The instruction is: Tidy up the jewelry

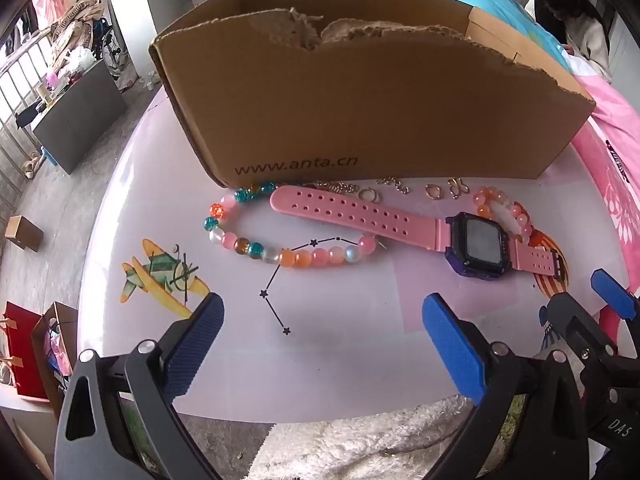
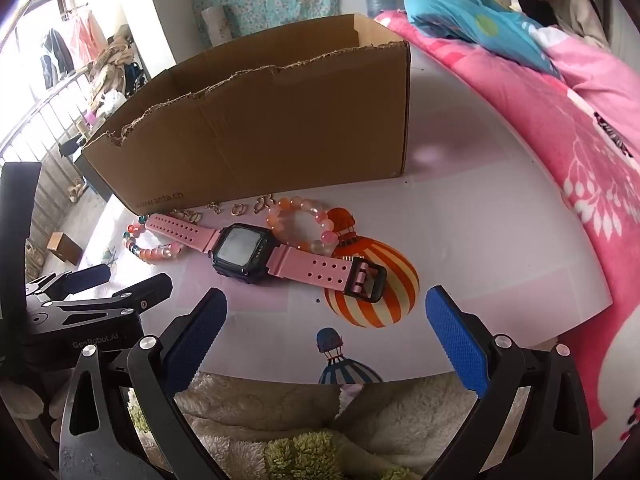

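both grippers are hovering low over the near edge of the desk, jaws spread wide and holding nothing: the left gripper is facing the beaded bracelet, the right gripper is facing the pink watch. the watch is lying flat with its strap crossing the beaded bracelet, the peach bracelet is sitting just behind it, and small gold pieces are lying along the foot of the cardboard box. this looks like the opening step, nothing picked yet. next, one gripper probably needs lowering onto the watch strap, closing, and lifting it into the box.
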Tool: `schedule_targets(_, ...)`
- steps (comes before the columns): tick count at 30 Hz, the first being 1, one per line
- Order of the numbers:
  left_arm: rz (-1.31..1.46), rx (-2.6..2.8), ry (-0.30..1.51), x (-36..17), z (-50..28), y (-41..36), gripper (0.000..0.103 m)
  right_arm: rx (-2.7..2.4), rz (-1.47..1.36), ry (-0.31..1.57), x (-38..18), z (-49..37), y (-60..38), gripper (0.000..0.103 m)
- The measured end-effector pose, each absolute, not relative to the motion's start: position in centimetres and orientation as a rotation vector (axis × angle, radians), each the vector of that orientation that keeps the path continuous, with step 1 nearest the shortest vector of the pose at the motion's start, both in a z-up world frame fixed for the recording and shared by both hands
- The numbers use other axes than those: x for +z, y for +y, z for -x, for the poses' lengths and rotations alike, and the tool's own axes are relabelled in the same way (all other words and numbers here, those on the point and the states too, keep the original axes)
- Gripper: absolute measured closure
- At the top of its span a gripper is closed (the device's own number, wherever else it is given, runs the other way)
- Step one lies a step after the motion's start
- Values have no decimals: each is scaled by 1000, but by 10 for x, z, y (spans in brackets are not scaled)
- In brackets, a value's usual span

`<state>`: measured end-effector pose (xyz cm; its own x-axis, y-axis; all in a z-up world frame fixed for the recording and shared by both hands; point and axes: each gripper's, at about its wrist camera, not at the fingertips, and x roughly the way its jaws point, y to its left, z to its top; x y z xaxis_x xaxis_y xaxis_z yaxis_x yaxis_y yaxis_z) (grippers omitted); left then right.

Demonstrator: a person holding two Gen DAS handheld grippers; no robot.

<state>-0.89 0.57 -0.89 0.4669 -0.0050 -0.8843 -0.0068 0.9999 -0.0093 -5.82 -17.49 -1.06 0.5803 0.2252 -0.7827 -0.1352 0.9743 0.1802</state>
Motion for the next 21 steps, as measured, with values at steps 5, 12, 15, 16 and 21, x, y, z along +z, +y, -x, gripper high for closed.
schedule_targets(5, 9, 4, 1083, -11, 13, 6, 6, 211, -104, 928, -10, 56, -172, 7)
schedule_targets(12, 8, 7, 1087, -12, 11, 5, 6, 211, -104, 930, -9, 56, -172, 7)
schedule_targets(15, 8, 9, 1089, -13, 12, 4, 6, 211, -104, 930, -9, 56, -172, 7)
schedule_targets(16, 8, 11, 1090, -13, 10, 4, 6, 211, -104, 930, -9, 56, -172, 7)
schedule_targets(21, 8, 16, 1091, -14, 9, 4, 6, 211, -104, 930, -9, 56, -172, 7)
